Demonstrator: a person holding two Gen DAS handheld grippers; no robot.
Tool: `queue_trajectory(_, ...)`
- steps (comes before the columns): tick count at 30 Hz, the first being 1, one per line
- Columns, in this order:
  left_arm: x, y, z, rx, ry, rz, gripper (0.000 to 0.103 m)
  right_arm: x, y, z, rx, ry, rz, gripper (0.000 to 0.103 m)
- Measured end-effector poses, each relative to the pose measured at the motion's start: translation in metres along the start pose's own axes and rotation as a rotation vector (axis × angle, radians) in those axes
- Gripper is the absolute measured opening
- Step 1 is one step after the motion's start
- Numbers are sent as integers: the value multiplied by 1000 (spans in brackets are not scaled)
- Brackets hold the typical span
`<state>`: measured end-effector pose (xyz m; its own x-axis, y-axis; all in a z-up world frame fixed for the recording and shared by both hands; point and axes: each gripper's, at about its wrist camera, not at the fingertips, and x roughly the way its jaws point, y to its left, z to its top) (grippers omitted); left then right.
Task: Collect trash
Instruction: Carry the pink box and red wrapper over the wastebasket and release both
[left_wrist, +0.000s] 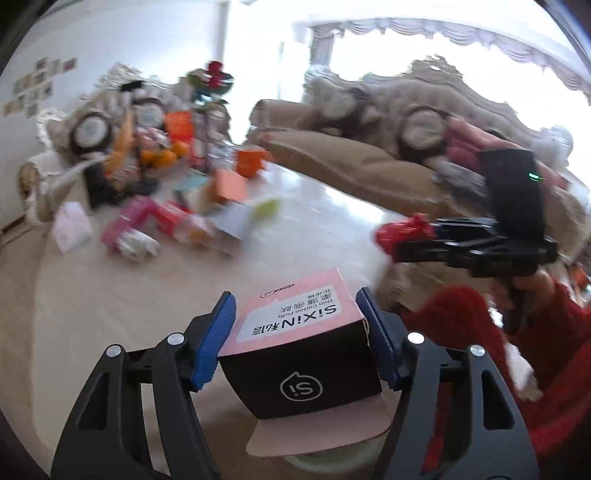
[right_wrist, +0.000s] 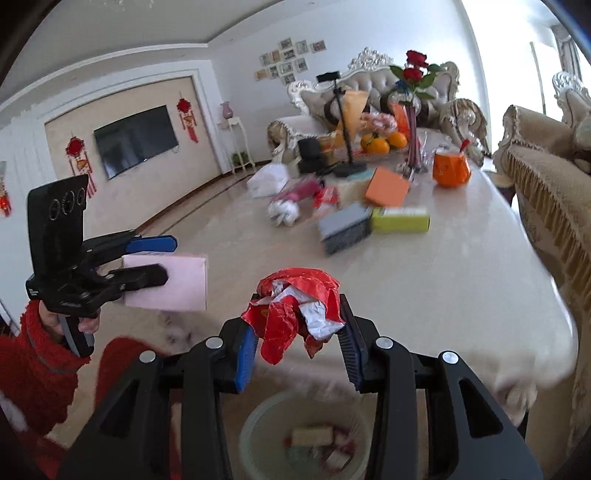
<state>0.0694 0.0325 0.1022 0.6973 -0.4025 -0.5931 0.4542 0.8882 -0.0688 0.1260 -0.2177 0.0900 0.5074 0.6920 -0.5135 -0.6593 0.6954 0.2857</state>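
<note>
**Both hands loaded, bin's right under you**

You're carrying two bits of trash atm. Your left gripper is holding the pink cotton-puff box, jaws clamped on its sides w/ the open flap hanging underneath. Your right gripper is gripping the crumpled red wrapper, jaws squeezed in on it, red and white paper sticking out up top. Both loads are hanging off the near edge of the table, not resting on anything.

The pale round bin is showing below your right gripper, on the floor, and it's already got a few boxes and scraps in it, so imo you're partway thru, not just starting.

Plenty left tho: the far end of the table is carrying a grey box, a yellow-green box, an orange box, pink packets and a white wad. Can't tell which bits count as trash vs stuff that's staying, like the oranges and the rose vase. Next up prob dropping both into the bin.
</note>
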Motion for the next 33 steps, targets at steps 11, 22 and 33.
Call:
queue_trajectory(11,120,-40,-135,-167,328,-54,66,95,-33,-123,169,394,-89,38)
queue_trajectory(22,186,-15,-179,-294,457,31,85,140,-41,-169,224,523,-118,73)
queue_trajectory(33,173,3,-199,-359,486,133,85,132,-34,-173,230,509,-79,73)
